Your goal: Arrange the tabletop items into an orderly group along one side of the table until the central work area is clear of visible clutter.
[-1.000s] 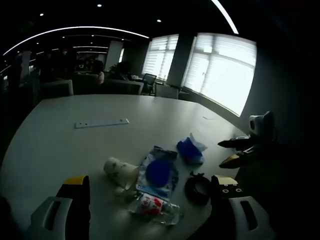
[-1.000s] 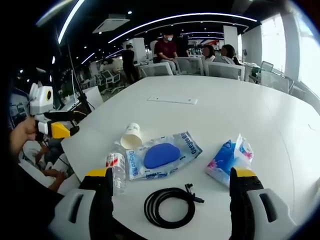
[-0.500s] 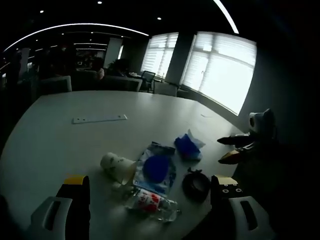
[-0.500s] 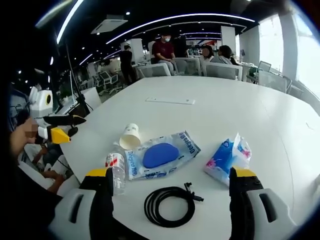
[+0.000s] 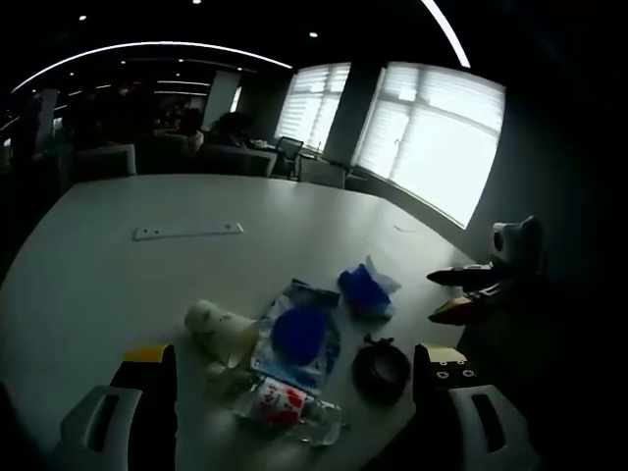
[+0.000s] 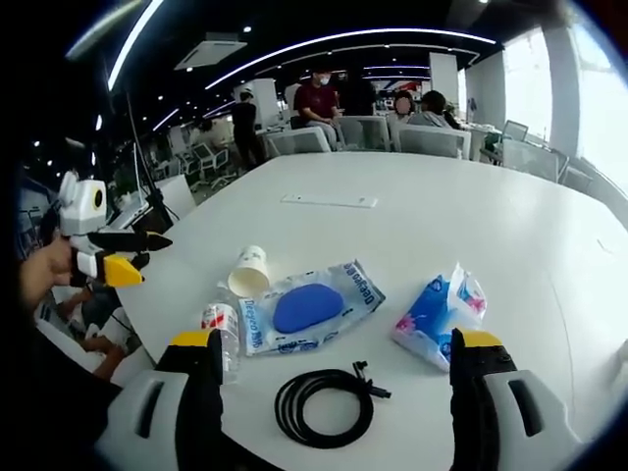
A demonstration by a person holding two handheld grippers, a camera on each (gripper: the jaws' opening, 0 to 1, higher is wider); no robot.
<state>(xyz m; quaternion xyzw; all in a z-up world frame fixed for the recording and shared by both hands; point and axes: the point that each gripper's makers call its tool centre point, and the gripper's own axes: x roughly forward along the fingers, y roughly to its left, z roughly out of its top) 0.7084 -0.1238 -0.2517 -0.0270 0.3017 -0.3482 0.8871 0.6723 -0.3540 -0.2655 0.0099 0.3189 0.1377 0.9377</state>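
Note:
A cluster lies on the white table (image 6: 471, 226): a tipped paper cup (image 6: 248, 270), a clear pack holding a blue pad (image 6: 312, 307), a blue tissue pack (image 6: 438, 312), a coiled black cable (image 6: 316, 404) and a small plastic bottle (image 6: 218, 329) on its side. The left gripper view has the same cup (image 5: 218, 327), pad pack (image 5: 297, 336), tissue pack (image 5: 365, 289), cable (image 5: 380, 365) and bottle (image 5: 287, 409). My right gripper (image 6: 334, 339) hangs open above the cable, holding nothing. My left gripper (image 5: 294, 355) is open over the bottle end, and appears again as the left gripper (image 6: 108, 257) off the table's left edge.
A flat white strip (image 6: 329, 200) lies alone farther across the table, also the strip (image 5: 188, 231) in the left gripper view. Chairs and seated and standing people (image 6: 319, 98) are beyond the far edge. A hand (image 6: 44, 270) holds the left gripper. Bright windows (image 5: 432, 137) line one wall.
Both cameras have drifted slightly, so the cluster sits a little lower and further left in each view. The items themselves have not moved, and both grippers stay open.

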